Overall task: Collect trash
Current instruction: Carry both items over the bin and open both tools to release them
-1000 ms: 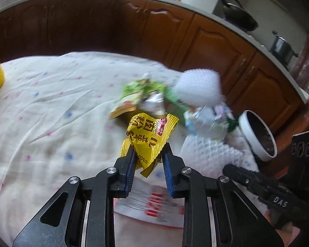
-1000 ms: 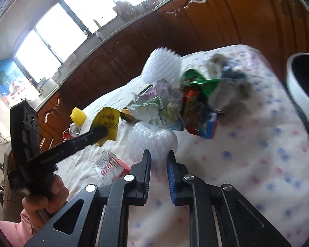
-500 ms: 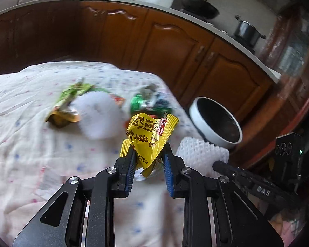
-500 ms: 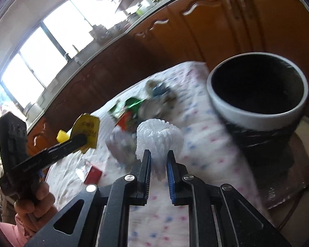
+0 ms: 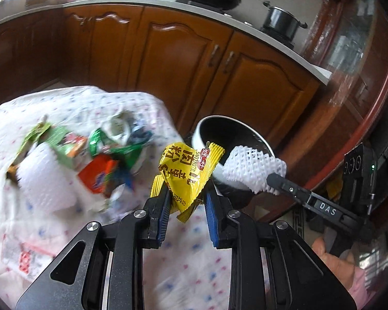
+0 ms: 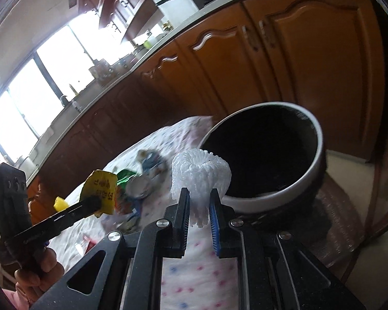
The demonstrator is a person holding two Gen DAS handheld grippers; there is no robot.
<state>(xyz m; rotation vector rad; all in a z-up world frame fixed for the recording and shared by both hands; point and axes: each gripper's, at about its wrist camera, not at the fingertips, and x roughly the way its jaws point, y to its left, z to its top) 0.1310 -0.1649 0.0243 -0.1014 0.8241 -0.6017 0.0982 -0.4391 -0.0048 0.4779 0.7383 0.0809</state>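
My left gripper is shut on a yellow snack wrapper, held above the table's right end; the wrapper also shows in the right wrist view. My right gripper is shut on a white foam net, held just before the rim of the black bin with a white rim. In the left wrist view the foam net hangs at the bin. A pile of wrappers and another white foam net lie on the tablecloth.
Brown kitchen cabinets stand behind the table and bin. A red-and-white paper lies at the table's left front. The bin stands on the floor past the table's end. Pots sit on the counter.
Both grippers have swung right towards the bin with their loads. The foam net now sits close to the bin's rim, and the bin looks larger in both views.
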